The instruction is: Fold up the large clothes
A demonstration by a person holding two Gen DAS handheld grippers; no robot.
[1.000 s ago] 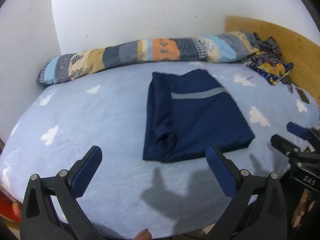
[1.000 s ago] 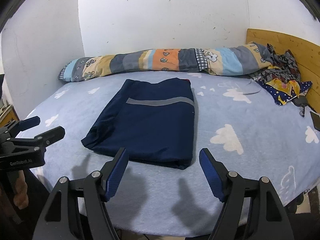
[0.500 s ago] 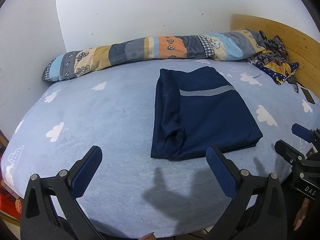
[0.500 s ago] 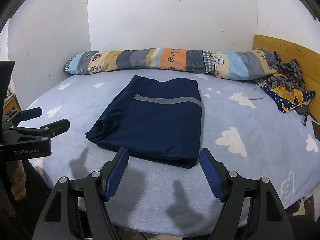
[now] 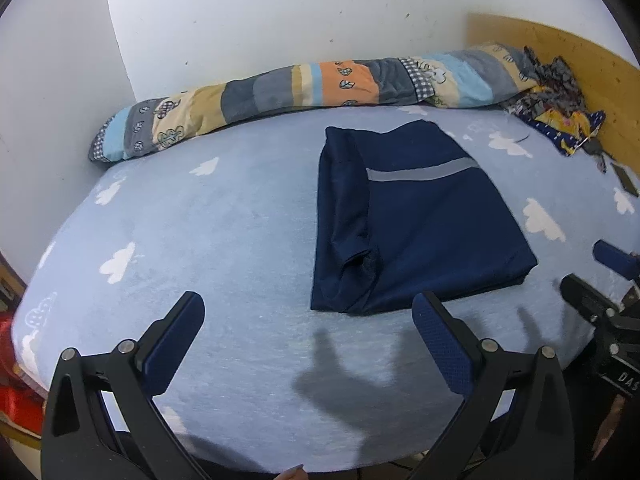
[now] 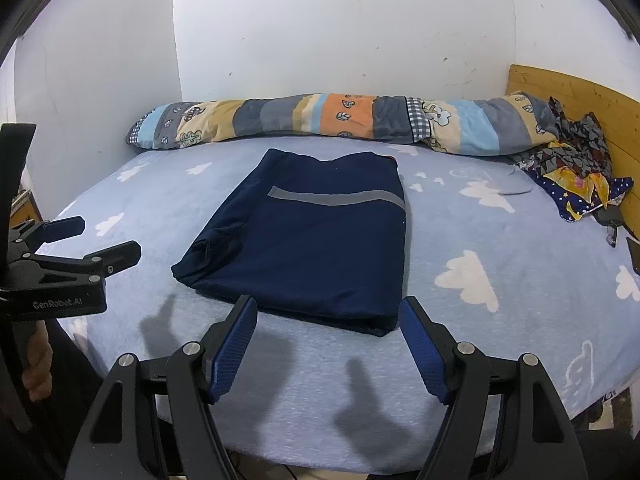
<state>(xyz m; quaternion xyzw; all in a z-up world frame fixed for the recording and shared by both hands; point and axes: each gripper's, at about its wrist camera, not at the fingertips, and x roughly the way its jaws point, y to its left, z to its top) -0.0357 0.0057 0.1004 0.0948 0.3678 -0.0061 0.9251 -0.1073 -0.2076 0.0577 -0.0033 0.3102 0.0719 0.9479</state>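
While both grippers hang over the near edge of the bed [image 5: 208, 240], the navy garment [image 5: 416, 220] lies folded into a rectangle near the middle of the cloud-print sheet, a grey stripe [image 6: 336, 198] across its far half. The left gripper [image 5: 308, 320] is spread wide with nothing between its blue pads, clear of the cloth. The right gripper [image 6: 328, 316] is likewise wide open and empty, its tips just short of the garment's near edge.

The left wrist view shows the tucked sleeve opening [image 5: 362, 262] on the garment's left side plainly, and the right gripper's fingers at the far right edge of frame. The right wrist view shows instead the left gripper from the side at the left edge, with the person's hand [image 6: 36, 372] below it, and the thick doubled fold at the garment's near right corner [image 6: 378, 322]. Both views show the patchwork bolster [image 6: 340, 120] along the far wall and the crumpled patterned cloth [image 6: 576, 172] against the wooden headboard [image 6: 568, 92] at the right.

Compared with a second ago, the garment keeps the same shape and place on the sheet. Both grippers have stayed open and have drawn back and tilted up slightly, so more of the wall is in view.
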